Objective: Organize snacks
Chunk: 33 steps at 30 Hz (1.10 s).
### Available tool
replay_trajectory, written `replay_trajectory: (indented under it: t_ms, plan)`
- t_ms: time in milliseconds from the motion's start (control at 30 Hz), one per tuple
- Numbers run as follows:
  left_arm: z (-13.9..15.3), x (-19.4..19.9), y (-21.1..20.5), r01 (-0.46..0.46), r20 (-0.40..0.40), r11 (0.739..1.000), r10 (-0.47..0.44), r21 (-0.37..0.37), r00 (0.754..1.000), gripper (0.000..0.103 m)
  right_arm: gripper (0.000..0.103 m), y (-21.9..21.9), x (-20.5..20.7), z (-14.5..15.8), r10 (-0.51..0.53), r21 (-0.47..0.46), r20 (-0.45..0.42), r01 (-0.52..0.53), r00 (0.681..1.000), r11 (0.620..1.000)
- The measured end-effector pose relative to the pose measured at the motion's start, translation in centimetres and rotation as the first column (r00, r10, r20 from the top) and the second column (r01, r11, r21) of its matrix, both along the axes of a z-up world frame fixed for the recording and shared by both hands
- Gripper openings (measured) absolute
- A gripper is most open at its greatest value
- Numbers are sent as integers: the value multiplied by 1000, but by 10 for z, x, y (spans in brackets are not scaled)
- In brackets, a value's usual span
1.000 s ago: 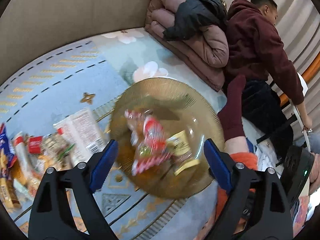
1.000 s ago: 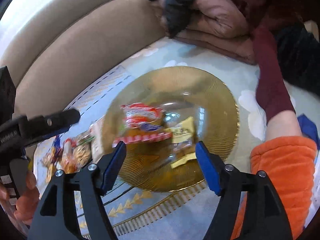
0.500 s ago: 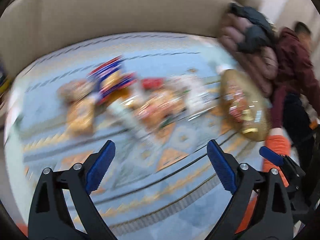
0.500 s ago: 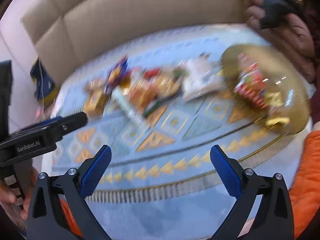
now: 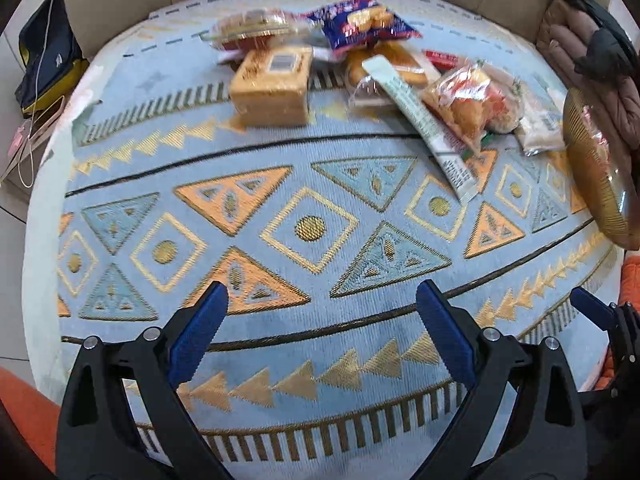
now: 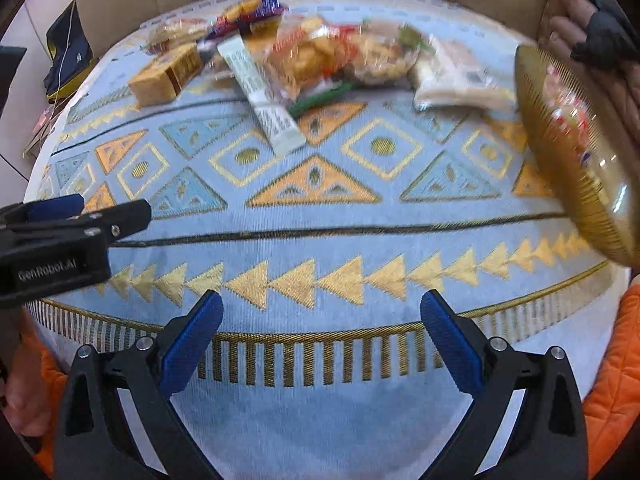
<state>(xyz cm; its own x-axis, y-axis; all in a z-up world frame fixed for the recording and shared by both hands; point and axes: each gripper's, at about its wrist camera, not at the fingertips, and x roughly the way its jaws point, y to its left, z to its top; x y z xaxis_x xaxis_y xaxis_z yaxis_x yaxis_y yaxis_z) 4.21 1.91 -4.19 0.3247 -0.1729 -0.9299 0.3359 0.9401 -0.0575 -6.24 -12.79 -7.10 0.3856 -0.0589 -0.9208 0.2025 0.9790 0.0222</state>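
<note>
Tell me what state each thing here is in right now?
Left gripper: open, empty, above the rug.
Right gripper: open, empty.
Gold plate: on the rug's right edge, a few snacks in it.
Yellow box: closed, lying on the rug.
Long white packet: sealed, propped on the snack pile.
Blue bag: sealed, at the back of the pile.

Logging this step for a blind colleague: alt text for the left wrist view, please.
The open left gripper hovers empty over a blue patterned cloth. A row of snack packets lies along its far side, and a gold plate holding snacks sits at the right edge.
</note>
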Motion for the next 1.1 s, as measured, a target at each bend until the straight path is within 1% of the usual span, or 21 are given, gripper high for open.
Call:
replay_trajectory:
  t_ms: [100,167,300,333,500,1100]
  plan:
    - [-11,4,-2,9,-47,1000,-8,16,999,95,98,0,6,-11,1,15,-40,0,999,1000]
    - [-16,6,-1,8,-81,1000,-8,4,997,95,98,0,8,-12,2,12,-39,-1,999,1000]
    - [-24,11,1,4,-114,1000,-4,5,993,100,98,-1,8,-13,1,22,-43,0,999,1000]
    - [-25,13,2,8,-114,1000,-7,8,993,100,98,-1,8,-14,1,22,-42,0,999,1000]
    - [-31,8,-7,46,-97,996,-39,73,995,100,98,0,7,-16,1,17,-33,0,999,1000]
    - [-33,5,-10,56,-84,994,-48,93,995,100,98,2,6,-17,17,13,-41,-17,999,1000]
